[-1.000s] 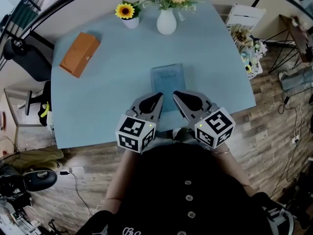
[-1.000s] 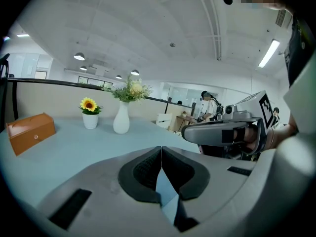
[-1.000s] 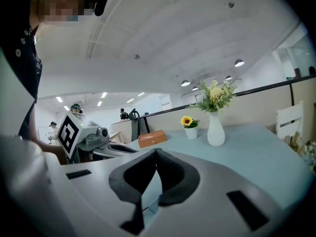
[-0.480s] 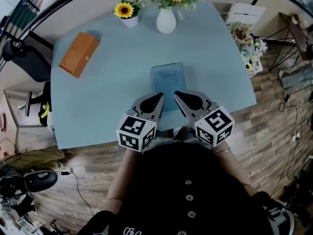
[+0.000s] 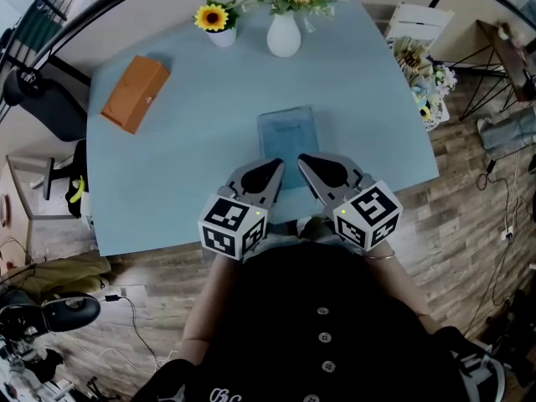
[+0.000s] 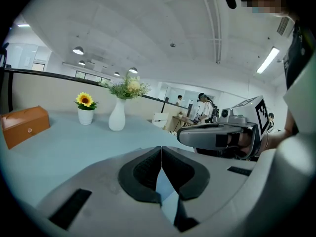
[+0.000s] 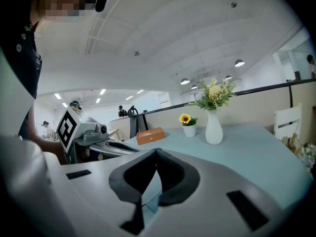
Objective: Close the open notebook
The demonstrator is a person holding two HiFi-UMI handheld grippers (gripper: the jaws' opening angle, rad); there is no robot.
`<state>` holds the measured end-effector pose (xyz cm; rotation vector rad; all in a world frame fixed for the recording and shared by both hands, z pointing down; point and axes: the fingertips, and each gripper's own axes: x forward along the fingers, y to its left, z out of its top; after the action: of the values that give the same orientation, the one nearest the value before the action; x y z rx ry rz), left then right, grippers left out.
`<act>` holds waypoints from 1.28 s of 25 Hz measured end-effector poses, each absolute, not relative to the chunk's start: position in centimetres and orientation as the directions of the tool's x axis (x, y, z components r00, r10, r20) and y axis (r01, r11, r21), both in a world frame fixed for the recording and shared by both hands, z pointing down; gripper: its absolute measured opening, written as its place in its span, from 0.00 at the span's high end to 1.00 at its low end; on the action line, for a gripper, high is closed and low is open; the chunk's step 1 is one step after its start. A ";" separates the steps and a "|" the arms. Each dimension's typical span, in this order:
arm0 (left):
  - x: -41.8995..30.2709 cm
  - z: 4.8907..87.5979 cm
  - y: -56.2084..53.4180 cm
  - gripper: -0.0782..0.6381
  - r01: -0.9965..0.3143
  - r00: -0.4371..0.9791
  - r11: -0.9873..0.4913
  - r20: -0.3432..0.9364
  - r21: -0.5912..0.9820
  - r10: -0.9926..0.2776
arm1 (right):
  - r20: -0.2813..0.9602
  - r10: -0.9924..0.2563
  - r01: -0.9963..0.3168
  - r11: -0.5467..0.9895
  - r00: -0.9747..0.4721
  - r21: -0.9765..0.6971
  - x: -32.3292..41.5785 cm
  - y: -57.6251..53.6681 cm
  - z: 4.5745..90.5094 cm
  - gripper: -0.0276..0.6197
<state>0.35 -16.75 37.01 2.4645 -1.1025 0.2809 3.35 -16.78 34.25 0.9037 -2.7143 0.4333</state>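
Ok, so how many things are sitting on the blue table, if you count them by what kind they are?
Flower holders: 2, the white vase and the sunflower pot
Boxes: 1, the orange box
Notebooks: 1, the notebook
Total: 4

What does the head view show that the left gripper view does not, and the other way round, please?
Only the head view shows the blue notebook lying shut, the wood floor and a black chair. Only the left gripper view shows the ceiling lights and distant people. Both show the orange box, the sunflower pot, the white vase, and the left gripper and right gripper, each with jaws together.
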 end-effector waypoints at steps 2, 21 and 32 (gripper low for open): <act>0.4 37.0 -16.7 0.87 -0.746 0.666 -0.596 0.345 0.297 -0.661 | 0.322 -0.539 -0.613 0.763 -0.779 -0.205 3.3 -16.7 34.2 0.96; 0.6 37.6 -16.3 0.87 -0.755 0.655 -0.586 0.374 0.294 -0.656 | 0.336 -0.518 -0.597 0.776 -0.787 -0.202 3.0 -16.1 34.7 0.96; 0.7 38.0 -16.2 0.87 -0.761 0.647 -0.584 0.399 0.283 -0.650 | 0.342 -0.521 -0.604 0.767 -0.782 -0.214 3.2 -15.9 35.0 0.96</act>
<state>0.73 -16.18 38.01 2.4381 -1.1084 0.3523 3.23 -15.94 34.98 0.8772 -2.7008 0.4583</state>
